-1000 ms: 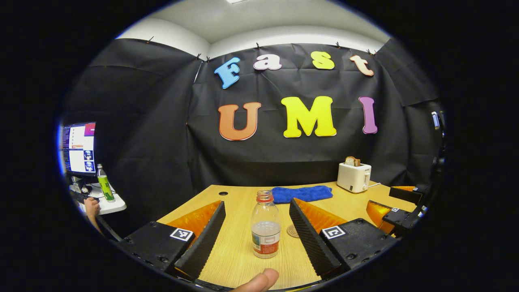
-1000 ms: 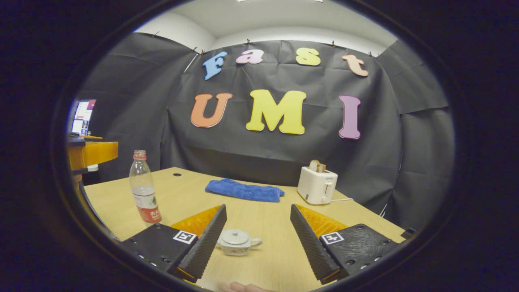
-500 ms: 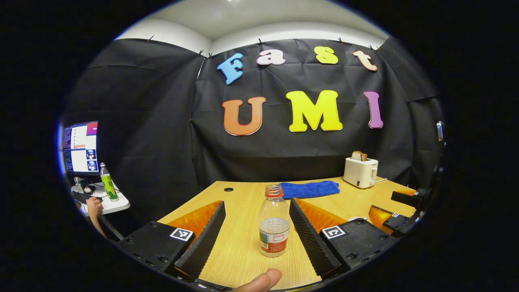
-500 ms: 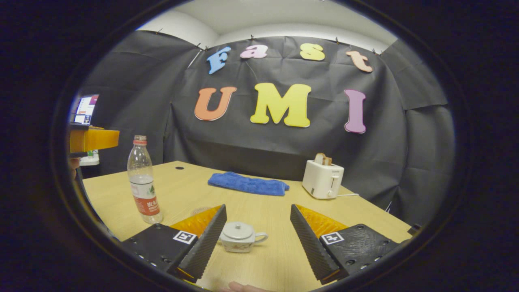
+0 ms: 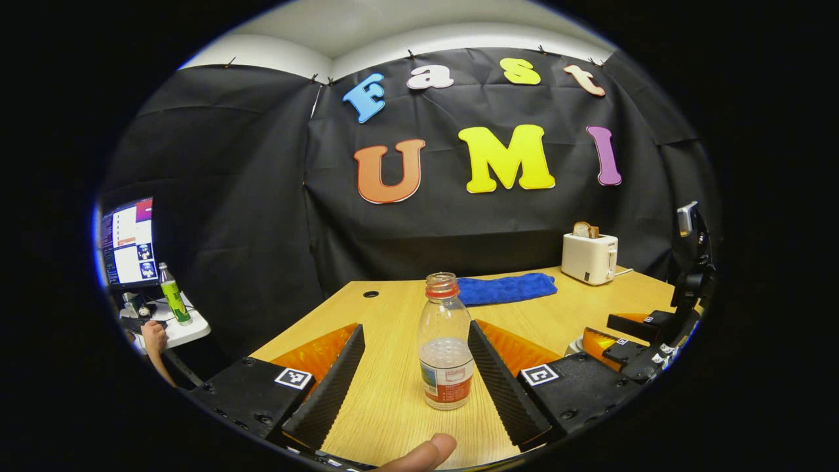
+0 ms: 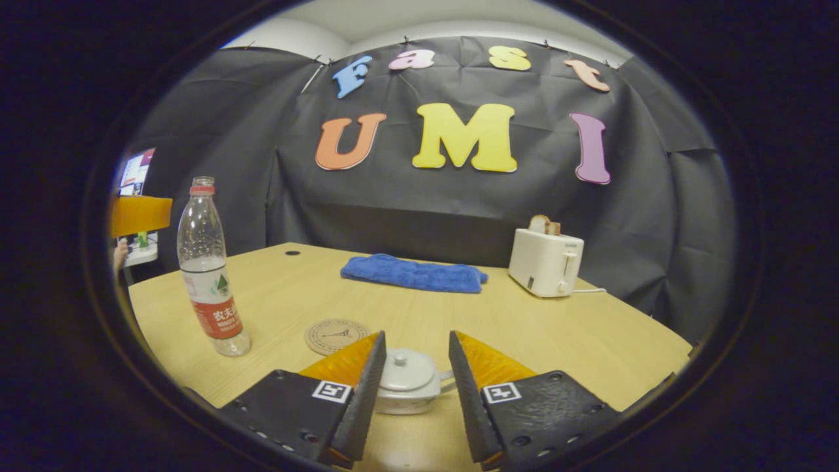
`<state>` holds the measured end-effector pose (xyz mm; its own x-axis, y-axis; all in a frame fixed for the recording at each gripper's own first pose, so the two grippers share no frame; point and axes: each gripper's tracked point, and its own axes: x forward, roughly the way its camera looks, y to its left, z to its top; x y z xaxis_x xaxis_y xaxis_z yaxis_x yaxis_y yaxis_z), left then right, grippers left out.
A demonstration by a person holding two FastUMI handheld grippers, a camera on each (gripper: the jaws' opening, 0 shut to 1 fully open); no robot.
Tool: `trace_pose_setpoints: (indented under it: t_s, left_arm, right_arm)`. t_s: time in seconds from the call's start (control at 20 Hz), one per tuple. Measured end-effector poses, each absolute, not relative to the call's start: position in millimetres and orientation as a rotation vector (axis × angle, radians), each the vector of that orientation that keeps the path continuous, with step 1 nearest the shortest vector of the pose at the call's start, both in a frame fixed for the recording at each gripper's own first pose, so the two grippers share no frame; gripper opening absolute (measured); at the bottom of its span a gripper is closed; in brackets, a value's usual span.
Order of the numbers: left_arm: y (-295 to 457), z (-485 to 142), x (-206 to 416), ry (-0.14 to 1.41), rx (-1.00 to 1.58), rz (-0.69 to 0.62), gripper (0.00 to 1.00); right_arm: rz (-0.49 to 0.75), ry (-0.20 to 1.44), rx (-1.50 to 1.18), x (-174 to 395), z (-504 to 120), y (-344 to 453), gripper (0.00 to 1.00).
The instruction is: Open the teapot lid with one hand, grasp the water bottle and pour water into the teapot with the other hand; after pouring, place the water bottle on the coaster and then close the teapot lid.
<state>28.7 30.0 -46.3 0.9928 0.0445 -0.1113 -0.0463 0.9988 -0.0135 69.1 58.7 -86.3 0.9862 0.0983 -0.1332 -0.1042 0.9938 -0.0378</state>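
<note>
Left jaws stood wide apart, holding nothing; right jaws were narrower but not closed, with gaps either side of the teapot lid. In the left gripper view, the left gripper (image 5: pixel 414 377) sat low over the table (image 5: pixel 387 419), and the water bottle (image 5: pixel 446 344) stood upright between its fingers, nearer the right-hand finger, maybe touching it, hard to tell. Bottle had no cap on, red neck ring, water about halfway up. A fingertip (image 5: pixel 419 453) of the person's hand poked in at the bottom edge. Far right of that view: the right gripper (image 5: pixel 629 341), low over the table.

In the right gripper view, the right gripper (image 6: pixel 411 387) straddled the white teapot (image 6: pixel 408 388), the lid (image 6: pixel 406 371) on and its knob between the fingers. Contact not visible. The round coaster (image 6: pixel 335 335) lay flat, just left of the teapot, bare. Water bottle (image 6: pixel 208 270) stood further left, apart from the coaster. Left gripper's orange body (image 6: pixel 139 215) showed at the left edge behind the bottle.

Background: blue cloth (image 6: pixel 413 273) folded at the table's far side, white toaster (image 6: pixel 545 262) with bread (image 6: pixel 544 225) in it to its right. A monitor (image 5: pixel 126 242) and a green bottle (image 5: pixel 172 296) on a side desk, off the table.
</note>
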Motion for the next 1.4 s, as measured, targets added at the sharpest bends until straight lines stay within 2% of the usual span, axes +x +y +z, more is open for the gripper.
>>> trace_pose_setpoints:
  t_s: [0.25,0.3,0.35,0.4,0.5,1.15,1.2,1.4]
  left_arm:
    - [21,-53,31,0.124,-0.032,0.021,0.99]
    - [22,-52,32,0.121,-0.031,0.02,0.99]
    - [23,-52,33,0.118,-0.029,0.021,0.99]
    - [22,-53,33,0.117,-0.029,0.019,0.99]
    - [20,-56,35,0.118,-0.042,0.004,0.99]
    - [2,-85,55,0.14,-0.087,-0.087,0.99]
    - [-1,-88,57,0.137,-0.09,-0.107,0.99]
    - [-7,-100,67,0.098,-0.071,-0.136,0.99]
  right_arm:
    - [0.115,0.147,-0.02,75,-89,65,0.2]
    - [0.117,0.15,-0.015,76,-89,65,0.17]
    - [0.113,0.158,-0.007,75,-90,64,0.19]
    - [0.115,0.159,-0.004,75,-88,64,0.08]
    - [0.12,0.162,-0.004,74,-89,63,0.01]
    - [0.097,0.038,-0.016,53,-41,27,0.0]
    - [0.112,0.023,-0.017,48,-39,27,0.02]
    - [0.102,0.007,-0.057,37,-38,5,0.0]
